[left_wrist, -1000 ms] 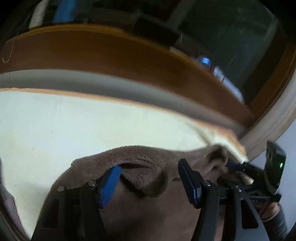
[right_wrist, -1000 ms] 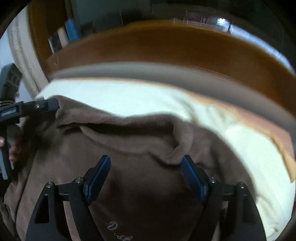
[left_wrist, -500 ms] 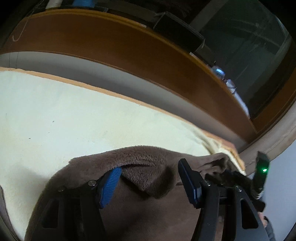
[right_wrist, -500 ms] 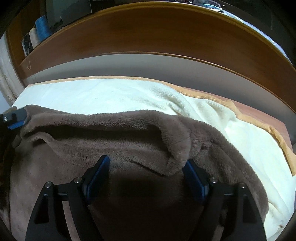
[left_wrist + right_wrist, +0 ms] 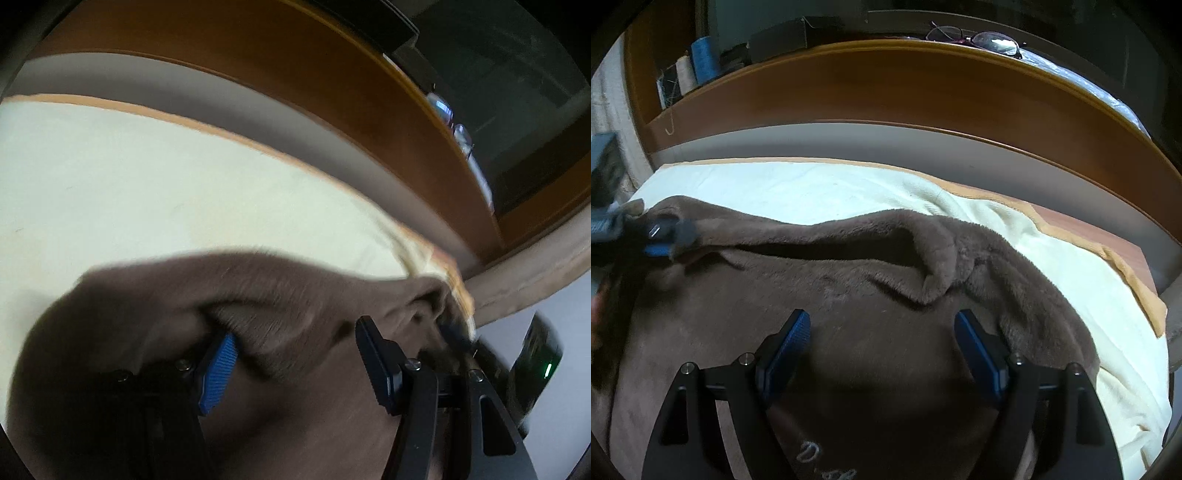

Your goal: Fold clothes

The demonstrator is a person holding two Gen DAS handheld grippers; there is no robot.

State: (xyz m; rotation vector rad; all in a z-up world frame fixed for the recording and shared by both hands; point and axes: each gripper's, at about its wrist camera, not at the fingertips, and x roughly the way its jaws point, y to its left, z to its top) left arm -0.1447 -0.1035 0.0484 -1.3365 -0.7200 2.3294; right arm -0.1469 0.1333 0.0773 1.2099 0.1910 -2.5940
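The brown fleece garment (image 5: 849,295) lay on the cream bed sheet (image 5: 812,188), with pale embroidered script, unreadable beyond a "D", at 6 o'clock. The right gripper (image 5: 882,332) hovered with jaws apart and empty. The left gripper (image 5: 295,354) had fleece bunched between its parted jaws; whether they gripped it I cannot tell.

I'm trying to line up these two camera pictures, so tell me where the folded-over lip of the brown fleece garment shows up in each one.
Left wrist: the fleece lip hangs low at centre, between the left gripper's fingers.
Right wrist: the lip sits at centre, just above and between the right gripper's fingers.
Shared landmark: the wooden headboard arcs across the top of both.
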